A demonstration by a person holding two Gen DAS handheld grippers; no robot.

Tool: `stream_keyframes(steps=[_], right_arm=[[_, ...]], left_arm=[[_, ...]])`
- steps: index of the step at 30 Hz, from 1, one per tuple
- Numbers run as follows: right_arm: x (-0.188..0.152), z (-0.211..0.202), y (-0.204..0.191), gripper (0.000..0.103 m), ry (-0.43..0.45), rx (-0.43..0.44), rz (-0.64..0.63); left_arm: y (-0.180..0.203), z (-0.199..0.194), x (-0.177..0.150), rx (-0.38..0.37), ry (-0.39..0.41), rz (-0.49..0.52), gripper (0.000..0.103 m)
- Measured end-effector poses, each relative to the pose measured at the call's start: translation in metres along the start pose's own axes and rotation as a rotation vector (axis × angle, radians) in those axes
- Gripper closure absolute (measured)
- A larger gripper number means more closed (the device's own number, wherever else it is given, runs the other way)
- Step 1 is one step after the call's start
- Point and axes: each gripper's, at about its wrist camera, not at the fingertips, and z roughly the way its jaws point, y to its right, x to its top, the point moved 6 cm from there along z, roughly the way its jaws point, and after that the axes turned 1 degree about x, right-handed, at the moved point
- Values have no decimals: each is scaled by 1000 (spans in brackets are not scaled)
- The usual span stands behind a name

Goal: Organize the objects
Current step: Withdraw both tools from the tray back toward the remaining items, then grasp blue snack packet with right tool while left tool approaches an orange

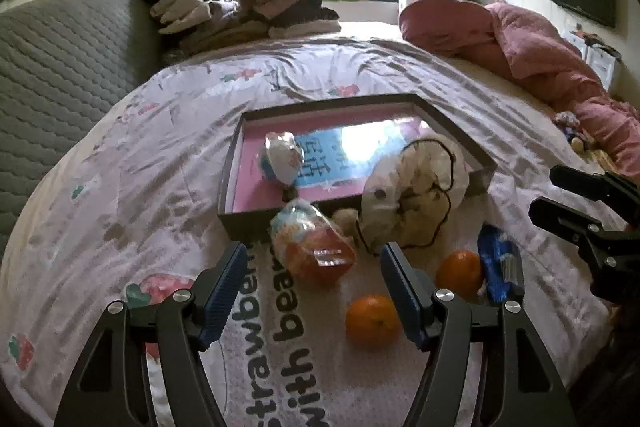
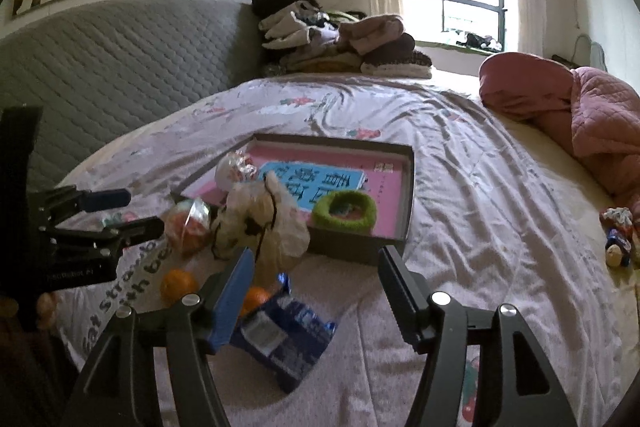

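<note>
A shallow grey box (image 1: 456,131) (image 2: 409,195) with a pink and blue bottom lies on the bed. In it sit a white wrapped snack (image 1: 282,157) (image 2: 234,167) and a green ring (image 2: 345,211). In front of it lie a clear bag with an orange item (image 1: 316,247) (image 2: 190,225), a cream plush in plastic (image 1: 416,199) (image 2: 264,223), two oranges (image 1: 373,319) (image 1: 460,269) (image 2: 179,285) and a blue packet (image 1: 500,263) (image 2: 284,337). My left gripper (image 1: 314,287) is open above the clear bag. My right gripper (image 2: 316,291) is open over the blue packet.
Folded clothes (image 1: 240,11) (image 2: 340,39) are piled at the headboard. A pink quilt (image 1: 520,47) (image 2: 580,115) lies at the right. Small toys (image 2: 618,235) sit near the bed's right edge. A padded grey headboard (image 2: 120,67) runs along the left.
</note>
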Motion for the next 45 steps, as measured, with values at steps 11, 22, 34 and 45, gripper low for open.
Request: stream_keyframes(steps=[11,22,34,45], right_arm=[[-16,-7,-4,39,-23,-7,-31],[-36,-1,-12,39,-86,-4,-90],[-46,-3,-14,39,-109,-3,-95],[-50,1,-13,39,-125,-20,-115]], left_arm=[[3,1,-19,-6,-46,-4,32],[6,-1,-33,-9,-78,7,32],[7,-2,-44,-11,-103,13,32],[13,3,-54,-24,-141,28,32]])
